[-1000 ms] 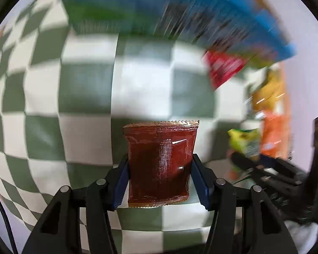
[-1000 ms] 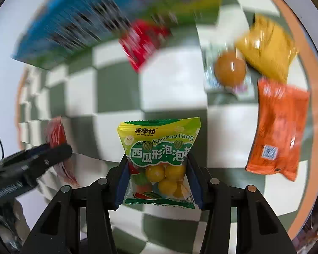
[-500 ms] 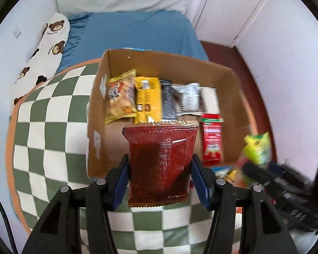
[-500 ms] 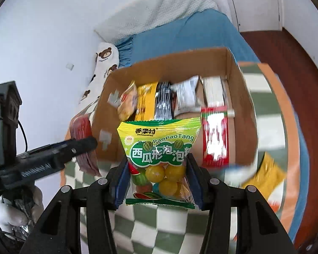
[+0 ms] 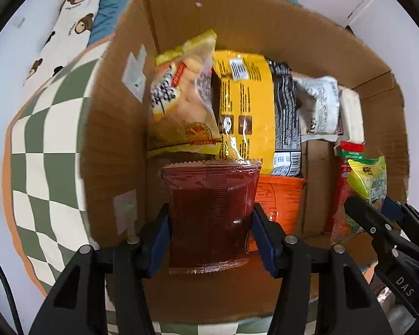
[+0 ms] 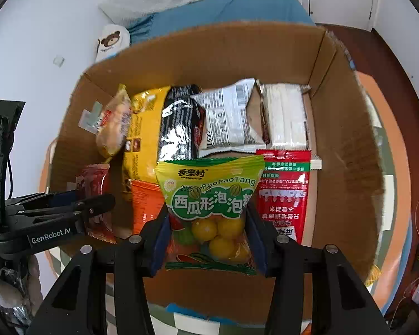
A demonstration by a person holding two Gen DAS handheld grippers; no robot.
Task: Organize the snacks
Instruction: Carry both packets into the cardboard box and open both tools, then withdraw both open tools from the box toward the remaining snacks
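My left gripper (image 5: 211,231) is shut on a dark red sachet (image 5: 209,212) and holds it inside the open cardboard box (image 5: 114,145), near its left wall. My right gripper (image 6: 208,240) is shut on a green and yellow candy bag (image 6: 209,203) and holds it over the box's (image 6: 346,145) front middle. The box holds a row of packets: a yellow snack bag (image 5: 181,106), a yellow packet (image 5: 245,111), a black packet (image 6: 178,122), a white packet (image 6: 229,117), a pale block (image 6: 285,114), a red packet (image 6: 285,192) and an orange packet (image 5: 276,203).
The box stands on a green and white checkered cloth (image 5: 44,145). Beyond it are a blue bed (image 6: 223,8) and a bear-print pillow (image 5: 69,22). The right gripper shows in the left wrist view (image 5: 377,209), close beside mine.
Both grippers have moved forward with their packets, from above the table to inside the box. The box now fills both views.
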